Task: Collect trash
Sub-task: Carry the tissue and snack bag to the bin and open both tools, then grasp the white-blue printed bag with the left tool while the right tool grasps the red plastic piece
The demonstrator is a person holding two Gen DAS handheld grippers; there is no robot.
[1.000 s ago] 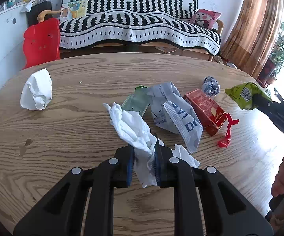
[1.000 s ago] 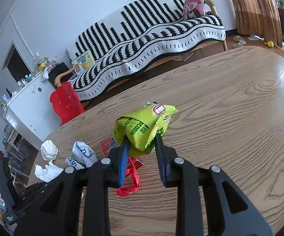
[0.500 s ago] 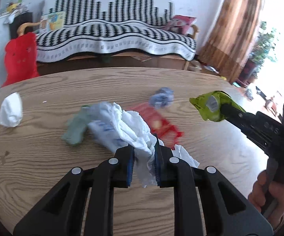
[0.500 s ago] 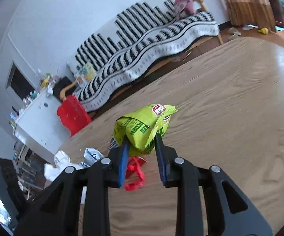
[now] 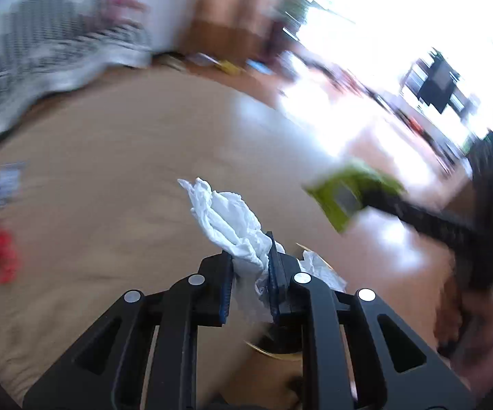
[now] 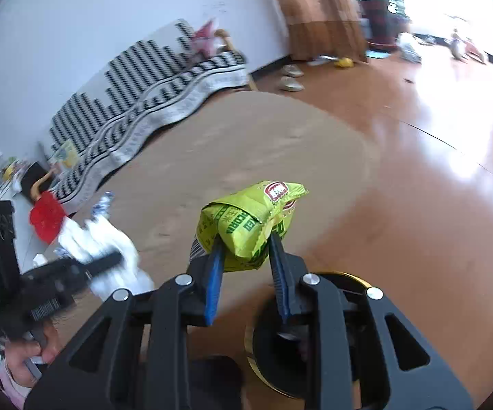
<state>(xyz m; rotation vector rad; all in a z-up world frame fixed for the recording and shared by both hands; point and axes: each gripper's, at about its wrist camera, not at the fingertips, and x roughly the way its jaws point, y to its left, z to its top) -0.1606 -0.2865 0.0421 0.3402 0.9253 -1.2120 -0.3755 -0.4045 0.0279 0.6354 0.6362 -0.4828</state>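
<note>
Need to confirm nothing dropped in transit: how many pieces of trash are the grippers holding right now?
2. A crumpled white tissue is clamped in the left gripper; a green snack bag is clamped in the right gripper. Motion blur could hide smaller scraps.

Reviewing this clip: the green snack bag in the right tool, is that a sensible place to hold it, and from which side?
Yes, probably. The right tool is shut on the green snack bag across its lower crumpled end, coming from below, one finger on each flat face. The bag is soft and flattened, so pinching across the faces near the bunched end should hold; its sealed top stands free above.
</note>
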